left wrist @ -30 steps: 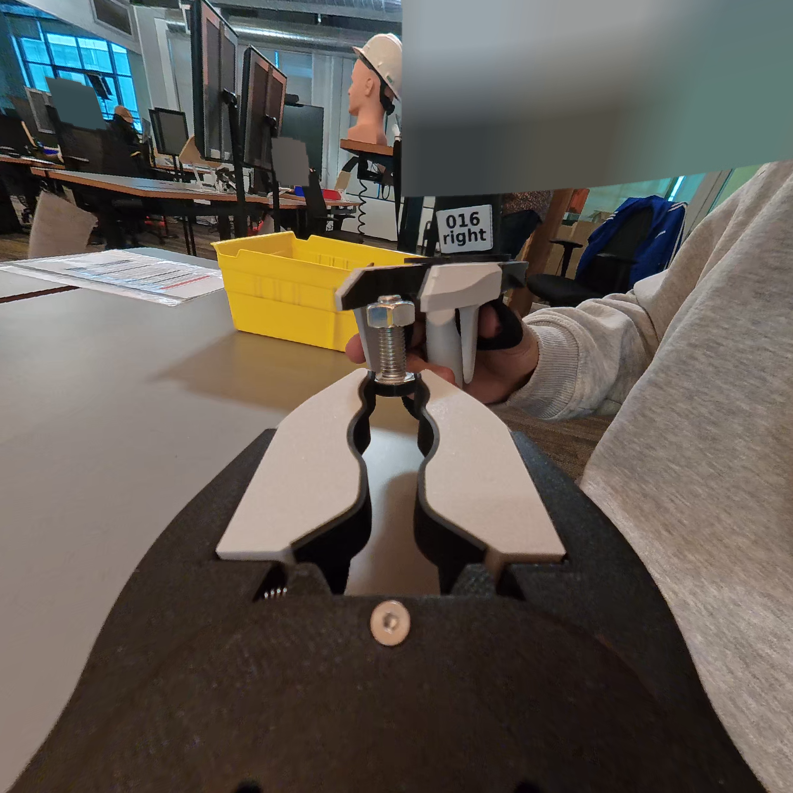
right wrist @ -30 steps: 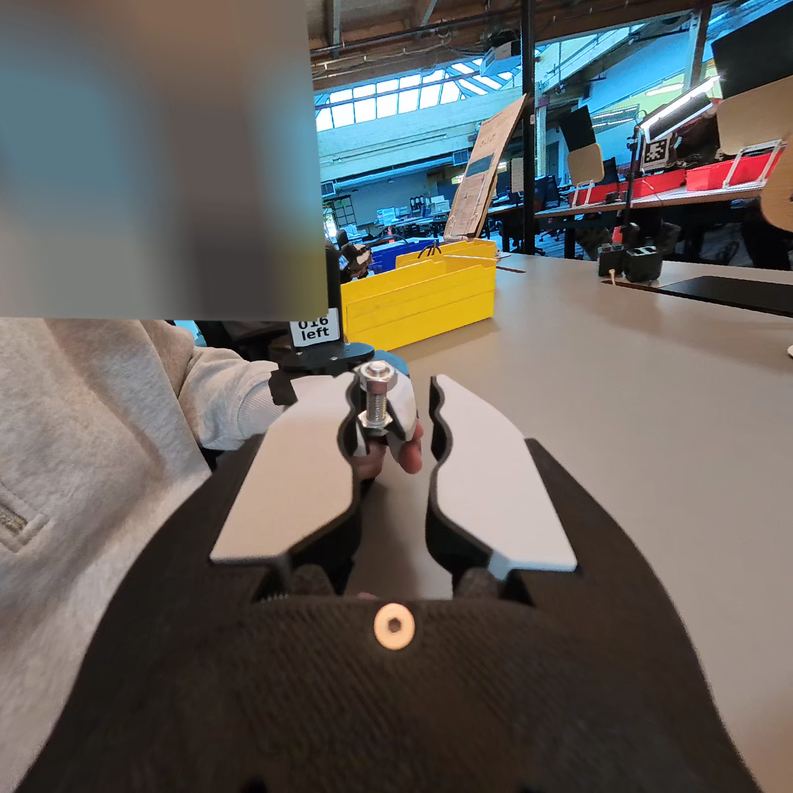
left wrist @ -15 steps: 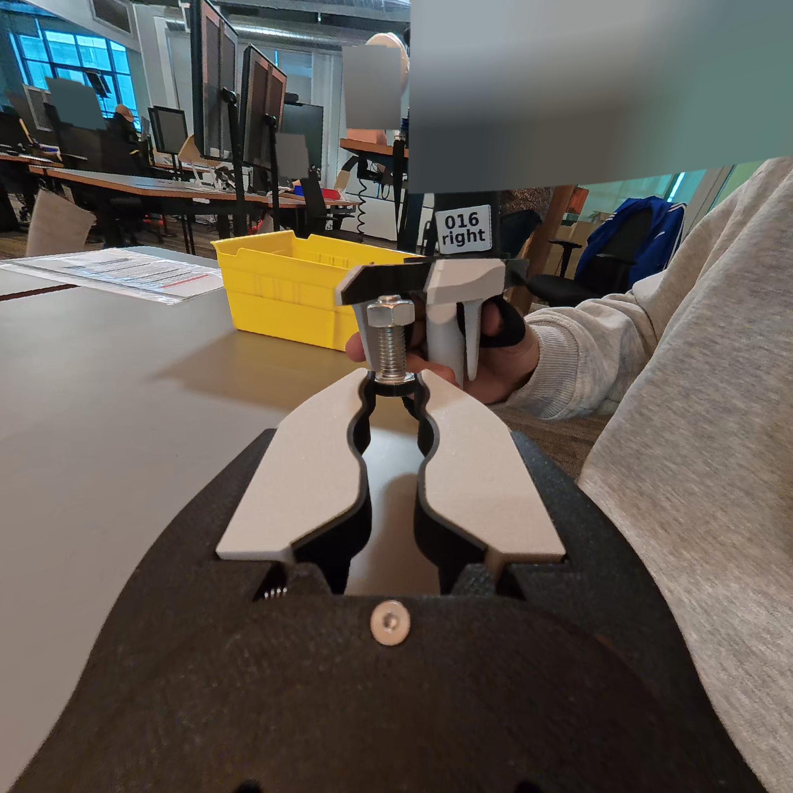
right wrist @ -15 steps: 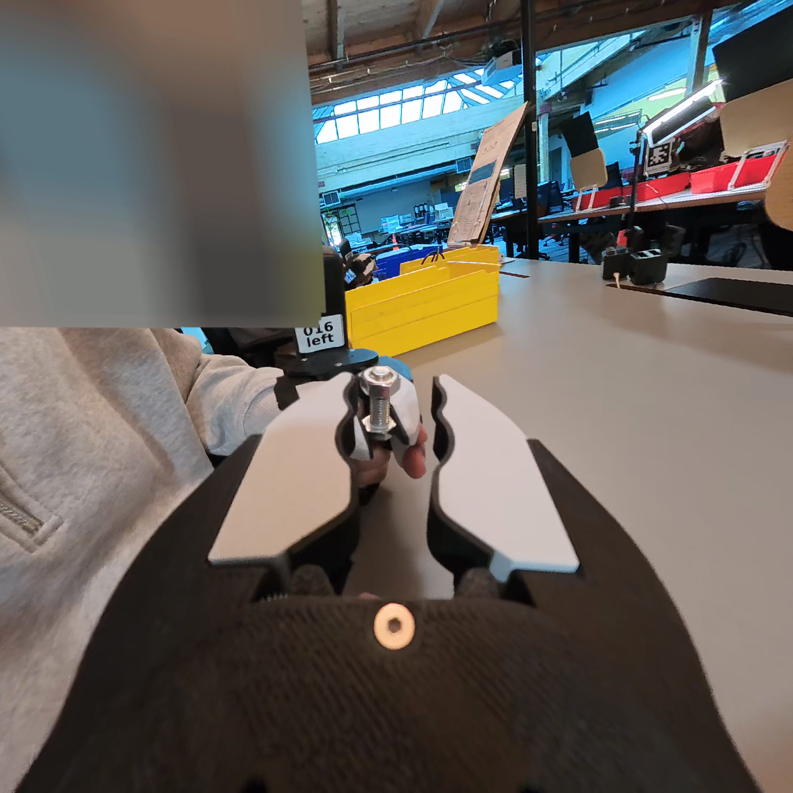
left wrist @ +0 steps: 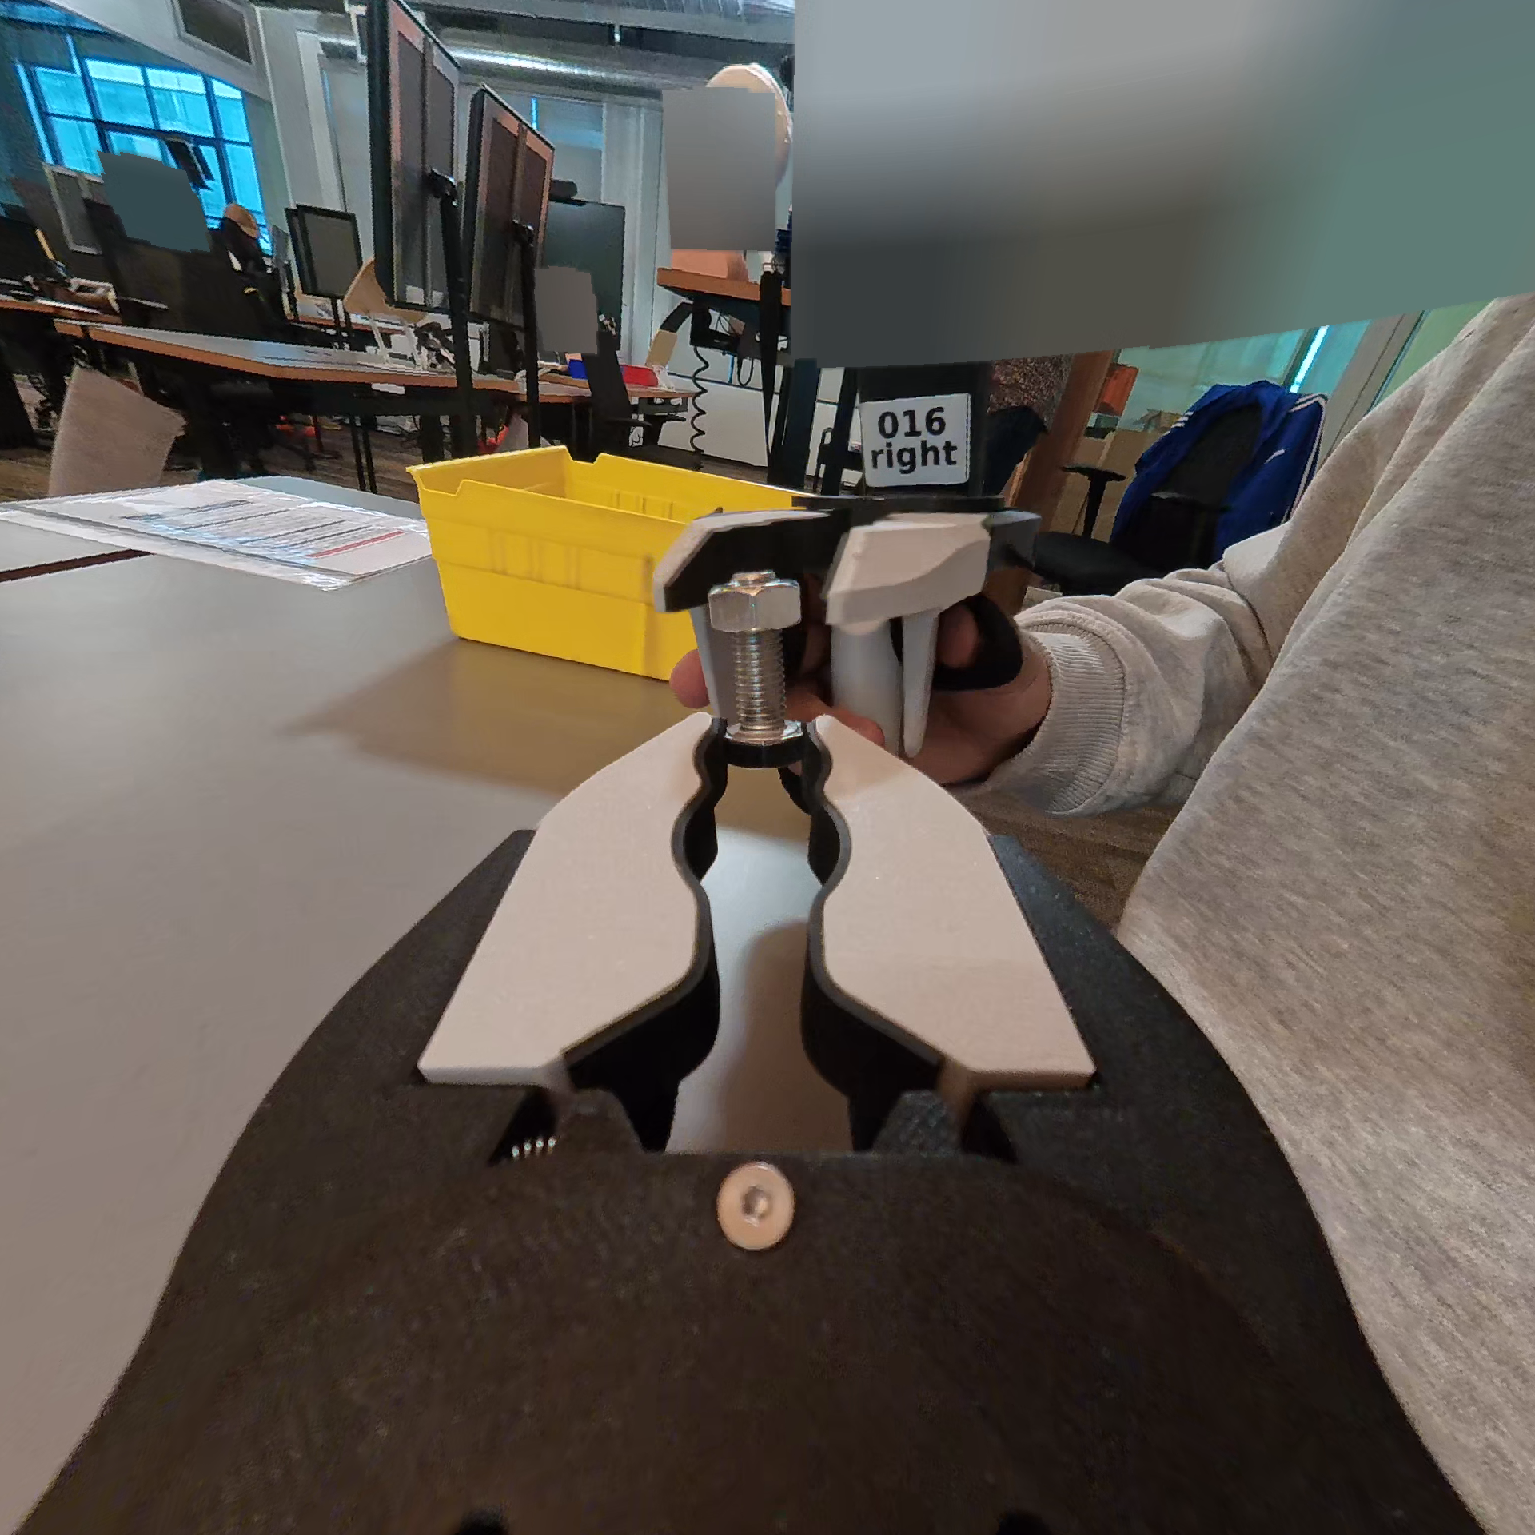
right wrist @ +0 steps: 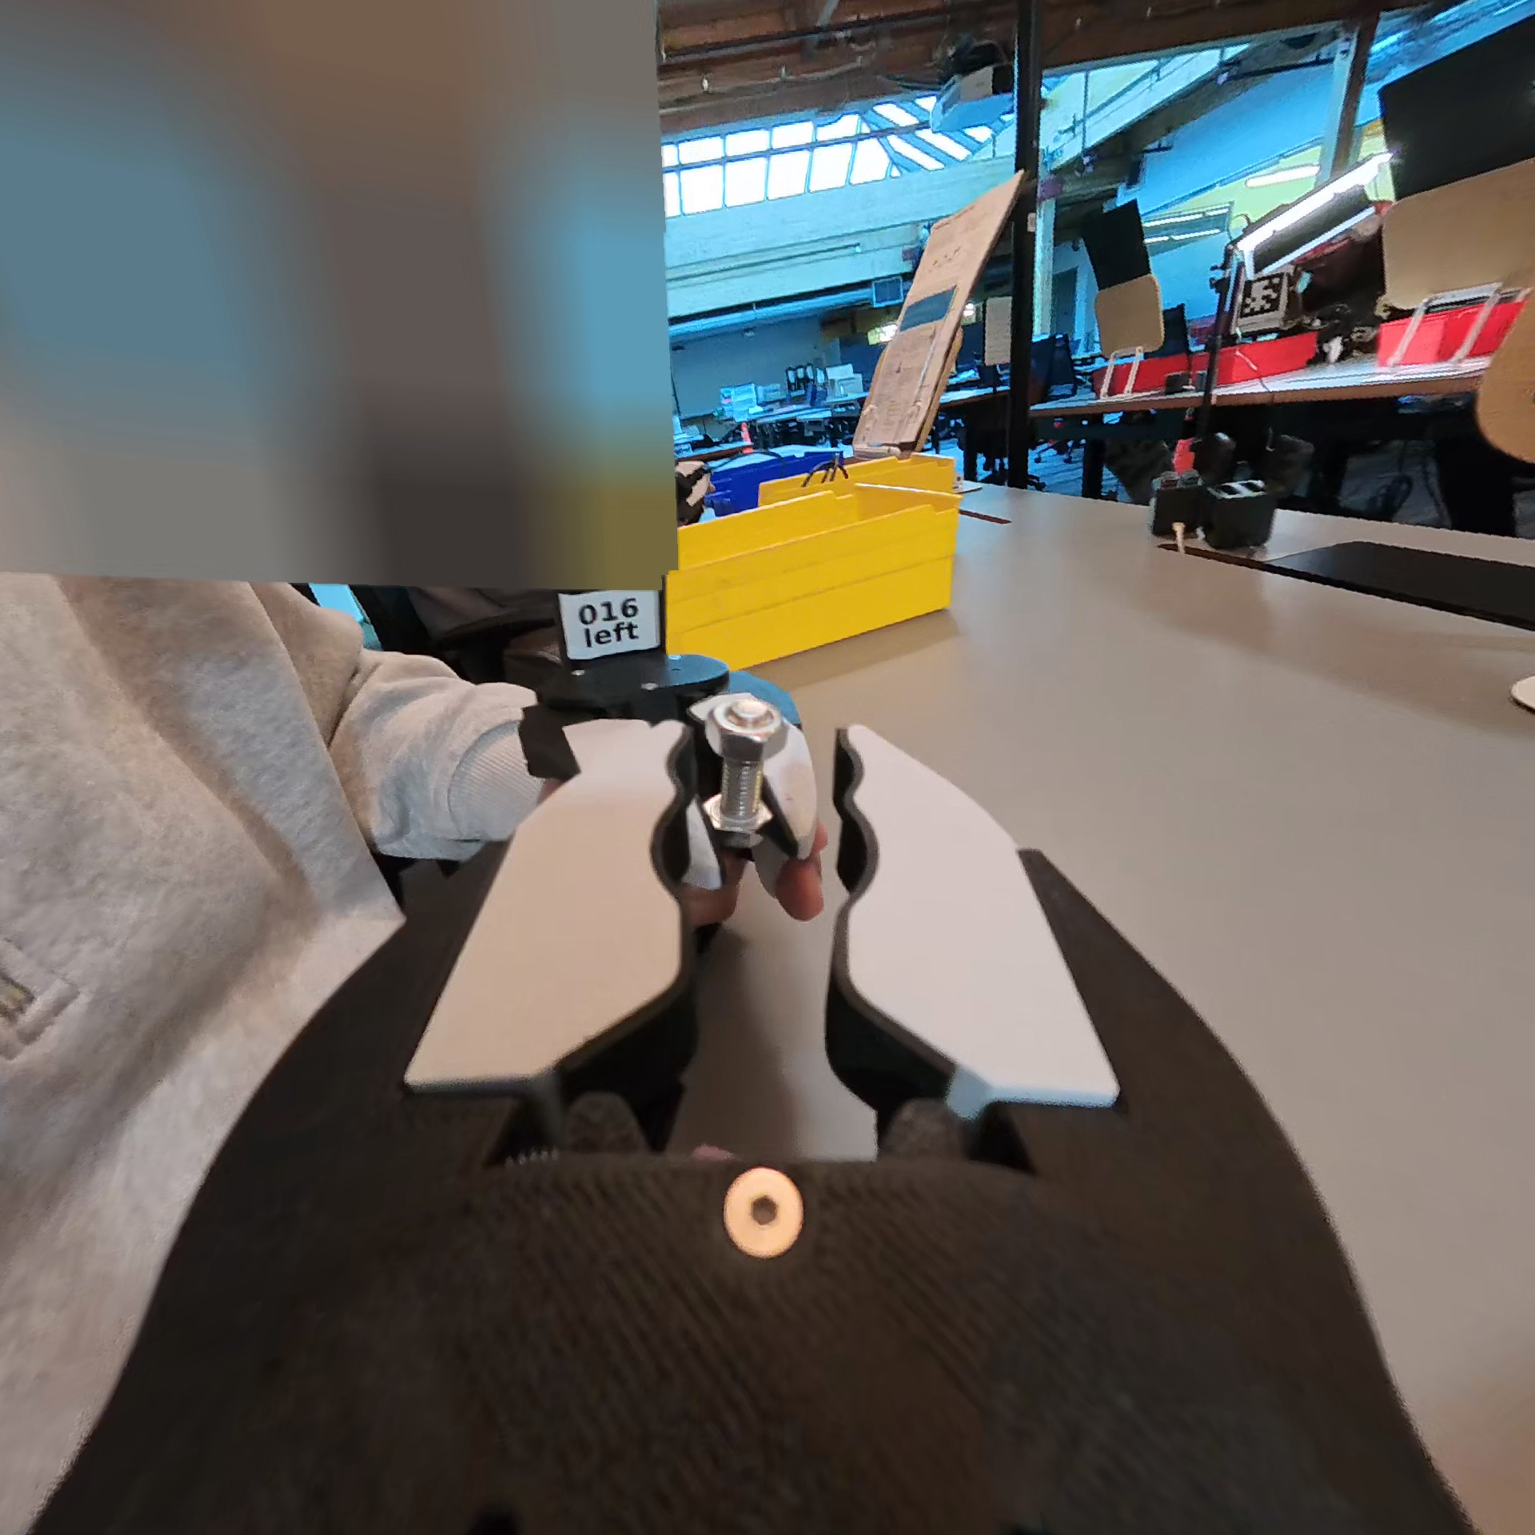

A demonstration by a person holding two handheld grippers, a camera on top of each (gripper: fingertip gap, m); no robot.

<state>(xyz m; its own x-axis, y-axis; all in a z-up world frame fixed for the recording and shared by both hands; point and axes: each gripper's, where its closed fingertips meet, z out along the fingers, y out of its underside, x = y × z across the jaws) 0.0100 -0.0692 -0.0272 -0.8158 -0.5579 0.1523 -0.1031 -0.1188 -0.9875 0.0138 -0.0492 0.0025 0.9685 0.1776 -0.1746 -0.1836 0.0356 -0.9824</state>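
Left gripper (left wrist: 757, 739), nearest in its own view, clenched at the fingertips on the lower end of a steel bolt (left wrist: 754, 656); bolt upright above the grey table (left wrist: 208, 789), hex head on top. Right gripper (right wrist: 760, 768), jaws parted with a clear gap, straddling that bolt without visible contact. Just beyond, a hand (left wrist: 955, 714) in a grey sleeve (left wrist: 1163, 664). Farther off, a yellow bin (left wrist: 565, 540) on the table.
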